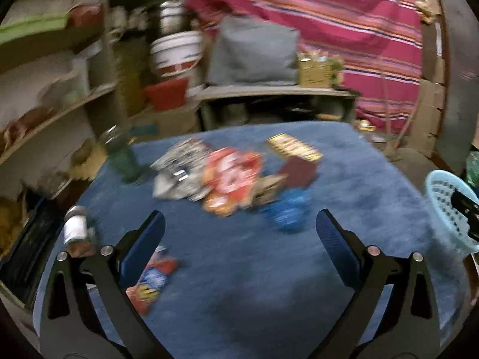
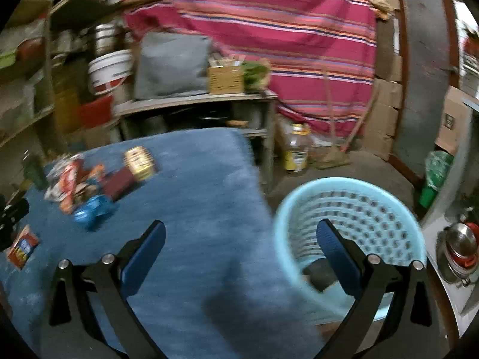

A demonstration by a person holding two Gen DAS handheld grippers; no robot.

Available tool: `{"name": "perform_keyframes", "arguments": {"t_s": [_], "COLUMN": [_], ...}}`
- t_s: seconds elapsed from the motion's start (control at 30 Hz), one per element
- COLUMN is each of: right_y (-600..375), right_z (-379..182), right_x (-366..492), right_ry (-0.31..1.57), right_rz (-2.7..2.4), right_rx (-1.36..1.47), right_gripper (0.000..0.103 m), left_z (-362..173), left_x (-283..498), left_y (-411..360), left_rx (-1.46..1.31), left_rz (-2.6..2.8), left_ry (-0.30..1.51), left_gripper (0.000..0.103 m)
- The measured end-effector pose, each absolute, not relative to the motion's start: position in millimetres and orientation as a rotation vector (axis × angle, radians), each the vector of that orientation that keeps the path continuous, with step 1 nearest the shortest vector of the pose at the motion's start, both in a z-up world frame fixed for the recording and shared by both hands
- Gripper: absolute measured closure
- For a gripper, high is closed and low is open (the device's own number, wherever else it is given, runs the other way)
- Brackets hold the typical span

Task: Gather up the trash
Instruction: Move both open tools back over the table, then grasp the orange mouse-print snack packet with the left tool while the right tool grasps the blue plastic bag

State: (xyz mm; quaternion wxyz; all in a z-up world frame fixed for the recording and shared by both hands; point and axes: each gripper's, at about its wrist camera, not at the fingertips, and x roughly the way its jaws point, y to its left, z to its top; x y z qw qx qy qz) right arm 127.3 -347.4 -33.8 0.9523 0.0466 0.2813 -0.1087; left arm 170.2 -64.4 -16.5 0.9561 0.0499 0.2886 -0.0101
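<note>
On the blue cloth (image 1: 269,269) wrappers (image 1: 230,179) lie heaped far left, awaiting pickup. Both the left gripper (image 1: 239,233) and right gripper (image 2: 241,239) gape empty, the basket (image 2: 353,209) waiting at the right edge.

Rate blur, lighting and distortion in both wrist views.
Left wrist: motion-smeared, wrappers on the blue cloth unreadable; open left gripper sharp. Right wrist: the same smear, basket rim ghosted; open right gripper crisp. Both: dim, warm lighting, strong fisheye bending, dark corners.
</note>
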Motion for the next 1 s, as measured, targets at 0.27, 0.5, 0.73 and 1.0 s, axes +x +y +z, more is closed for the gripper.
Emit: {"name": "perform_keyframes", "arguments": {"t_s": [0.27, 0.5, 0.73, 1.0], "right_y": [-278, -247, -234, -210], "right_z": [-46, -57, -66, -59], "right_x": [151, 162, 176, 198], "right_ry": [0.608, 0.634, 0.655, 0.639], "right_rz": [-0.125, -0.096, -0.079, -0.030], "right_rx": [0.051, 0.023, 0.019, -0.001], "right_gripper": [0.005, 0.005, 0.005, 0.005], "left_z": [-52, -94, -105, -58], "left_x": [182, 198, 205, 209], "left_y": [25, 49, 49, 42], "left_rx": [0.085, 0.037, 0.020, 0.001], "left_rz": [0.118, 0.091, 0.021, 0.032], "left_ry": [0.652, 0.791, 0.852, 0.767], "left_gripper": [0.006, 0.023, 0.047, 0.049]}}
